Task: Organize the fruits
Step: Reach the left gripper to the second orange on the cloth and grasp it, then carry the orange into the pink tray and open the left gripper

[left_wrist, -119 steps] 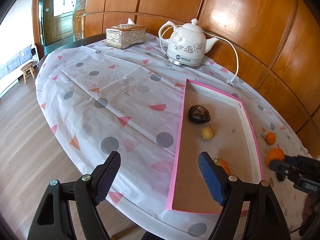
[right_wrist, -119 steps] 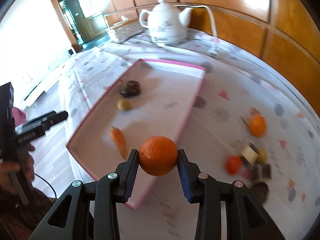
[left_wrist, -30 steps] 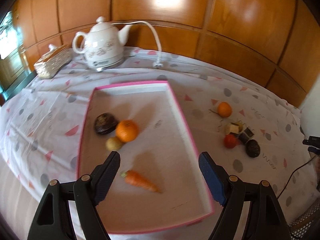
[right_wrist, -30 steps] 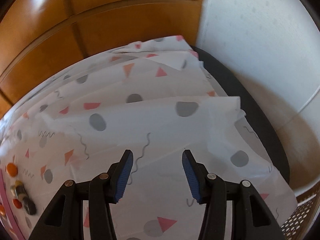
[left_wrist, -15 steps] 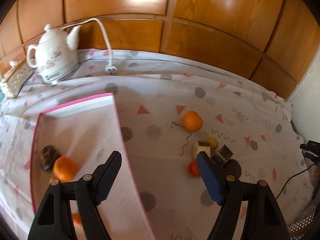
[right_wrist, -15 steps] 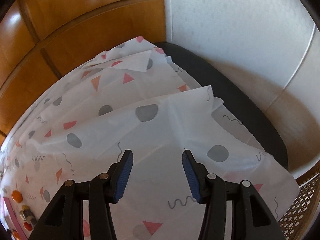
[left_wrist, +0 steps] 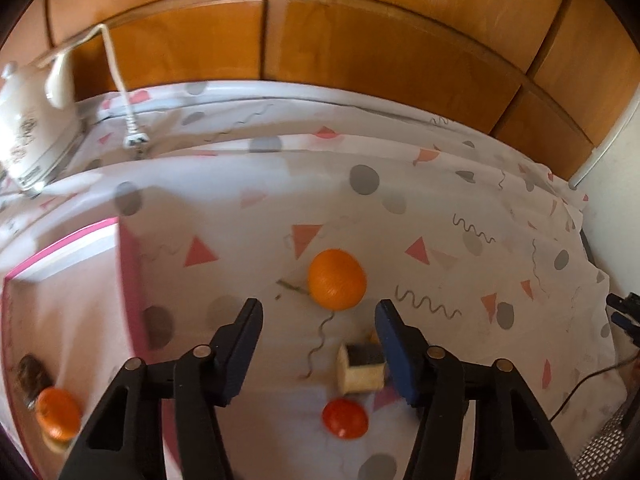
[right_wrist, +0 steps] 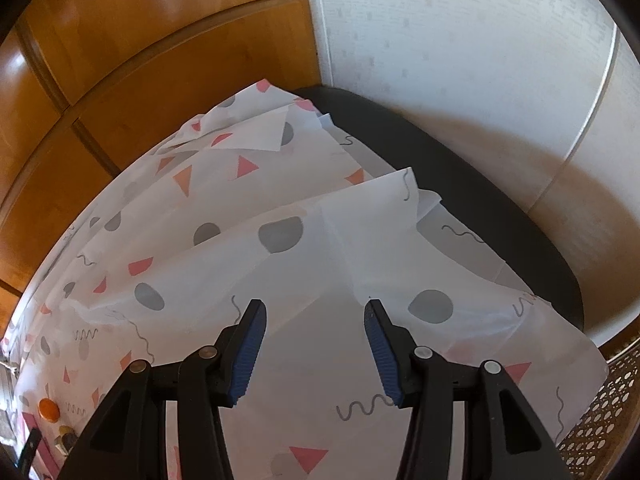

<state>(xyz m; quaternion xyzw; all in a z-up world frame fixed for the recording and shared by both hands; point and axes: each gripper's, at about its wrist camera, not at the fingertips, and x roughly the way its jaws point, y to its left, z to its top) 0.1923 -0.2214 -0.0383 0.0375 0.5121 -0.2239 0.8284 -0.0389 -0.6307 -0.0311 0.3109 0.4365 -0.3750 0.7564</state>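
Observation:
An orange [left_wrist: 337,279] lies on the patterned tablecloth just beyond my left gripper [left_wrist: 318,312]; its jaws are closing with nothing between the pads. Below it sit a cream block [left_wrist: 360,368] and a small red fruit [left_wrist: 345,418], seen between the fingers. The pink-rimmed tray [left_wrist: 129,280] at the left holds another orange [left_wrist: 58,412] and a dark fruit [left_wrist: 32,374]. My right gripper [right_wrist: 314,314] hangs open and empty over bare tablecloth at the table's end. In the right wrist view the orange [right_wrist: 49,409] shows small at the lower left.
A white kettle [left_wrist: 34,128] with its cord and plug [left_wrist: 134,140] stands at the back left. Wood panelling [left_wrist: 360,48] backs the table. The dark table edge [right_wrist: 480,208] and a white wall [right_wrist: 480,60] lie beyond the right gripper; a wicker surface [right_wrist: 600,412] sits lower right.
The left gripper has swung right from over the tray to the loose fruits on the cloth, and its jaws have narrowed. The right gripper's view rolled a little toward the white wall; its opening is unchanged.

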